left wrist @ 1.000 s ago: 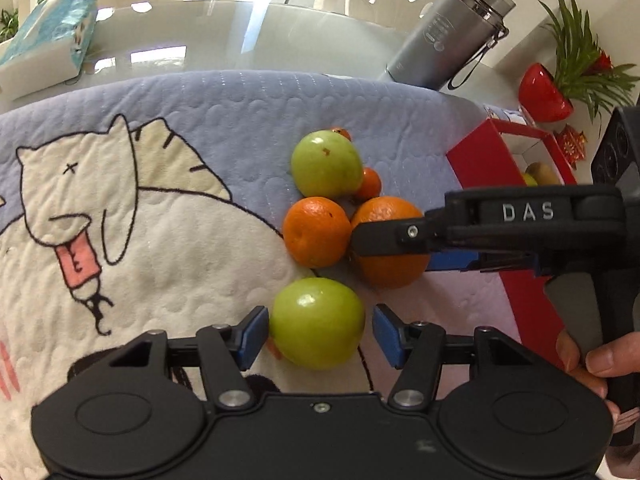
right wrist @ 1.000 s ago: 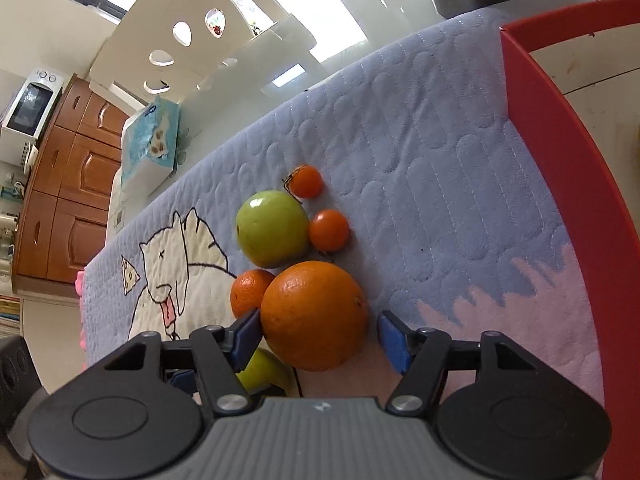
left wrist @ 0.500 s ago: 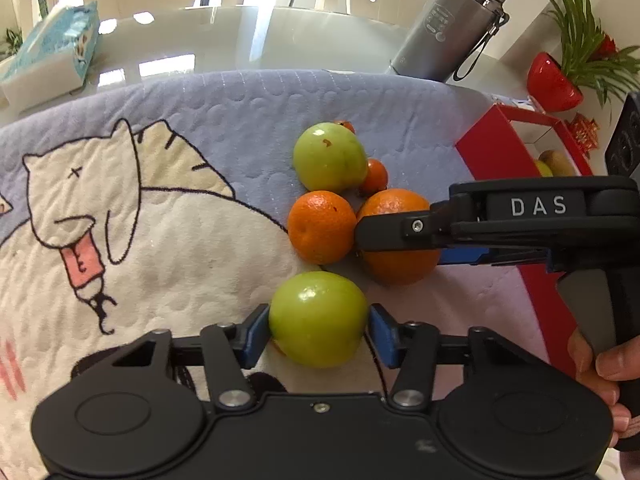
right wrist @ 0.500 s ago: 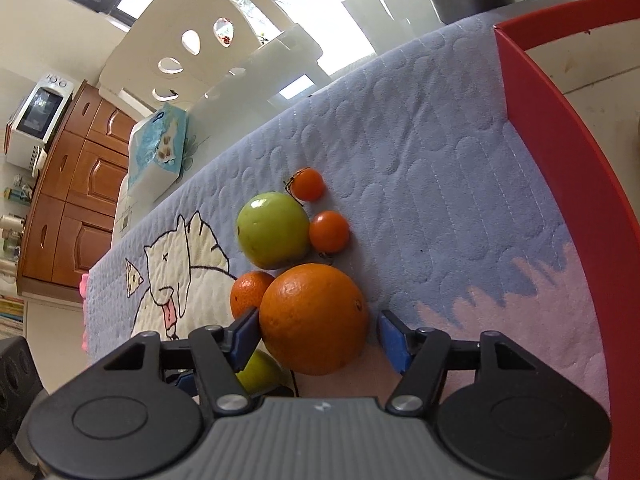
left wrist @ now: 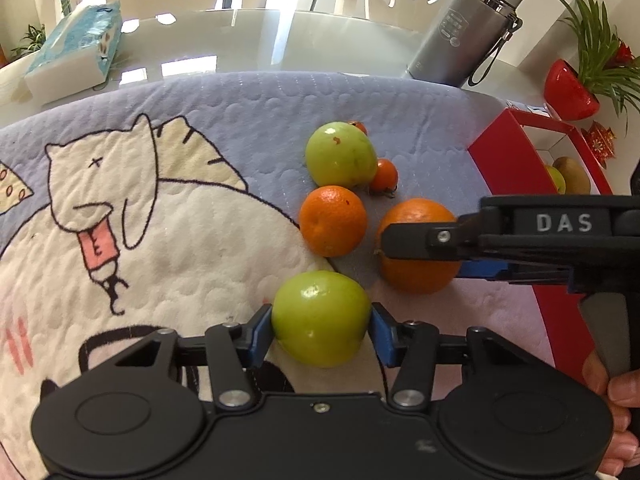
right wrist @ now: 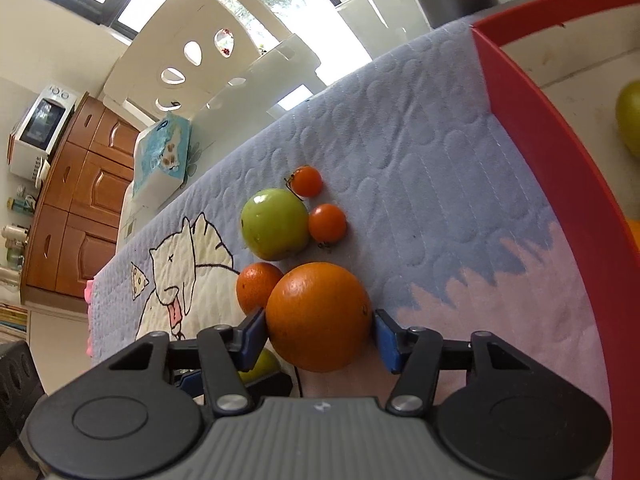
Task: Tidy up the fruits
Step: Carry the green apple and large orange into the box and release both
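My left gripper is shut on a green apple on the cat-print mat. My right gripper is shut on a large orange, which also shows in the left wrist view with the right gripper's fingers around it. Left on the mat are a second green apple, a small orange and two small red-orange tomatoes. A red box stands to the right with fruit inside.
A grey steel bottle stands at the back of the glass table. A tissue pack lies at the back left. A red pot with a green plant stands behind the box.
Both grippers have closed: the left one's pads now press the green apple, the right one's pads press the large orange. The large orange now sits apart from the small orange.
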A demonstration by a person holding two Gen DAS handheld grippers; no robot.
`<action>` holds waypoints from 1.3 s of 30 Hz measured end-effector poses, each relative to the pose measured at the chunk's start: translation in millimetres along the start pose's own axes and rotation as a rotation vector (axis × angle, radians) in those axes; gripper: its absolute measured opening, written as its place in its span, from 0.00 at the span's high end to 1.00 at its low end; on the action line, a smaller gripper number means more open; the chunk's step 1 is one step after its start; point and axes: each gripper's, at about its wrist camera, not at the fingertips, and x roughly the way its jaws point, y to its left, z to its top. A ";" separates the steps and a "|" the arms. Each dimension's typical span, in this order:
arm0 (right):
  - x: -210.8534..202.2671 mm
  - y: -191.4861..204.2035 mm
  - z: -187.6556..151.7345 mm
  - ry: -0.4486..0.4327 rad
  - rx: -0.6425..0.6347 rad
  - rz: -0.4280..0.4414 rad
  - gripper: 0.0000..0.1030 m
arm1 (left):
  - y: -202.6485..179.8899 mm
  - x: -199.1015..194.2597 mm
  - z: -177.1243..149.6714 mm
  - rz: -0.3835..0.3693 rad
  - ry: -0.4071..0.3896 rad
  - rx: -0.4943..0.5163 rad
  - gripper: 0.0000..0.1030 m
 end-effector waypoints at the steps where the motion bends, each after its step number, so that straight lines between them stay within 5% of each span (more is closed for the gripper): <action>1: -2.9 -2.8 -1.3 0.000 0.016 0.008 0.44 | 0.0 -1.1 -1.8 0.002 0.000 -0.003 0.42; 9: -36.8 -28.7 -10.2 -0.046 0.158 0.093 0.44 | -1.0 -12.4 -16.1 0.011 0.004 -0.044 0.42; 22: -109.4 -57.0 -14.1 -0.208 0.211 0.130 0.44 | -24.5 -37.3 -27.4 0.002 -0.029 -0.046 0.42; 36: -205.4 -123.5 -14.5 -0.416 0.272 0.043 0.44 | -108.0 -86.6 -1.7 -0.088 -0.160 0.125 0.42; 39: -219.7 -136.1 -24.3 -0.409 0.286 -0.046 0.44 | -133.3 -84.4 2.4 -0.112 -0.156 0.189 0.42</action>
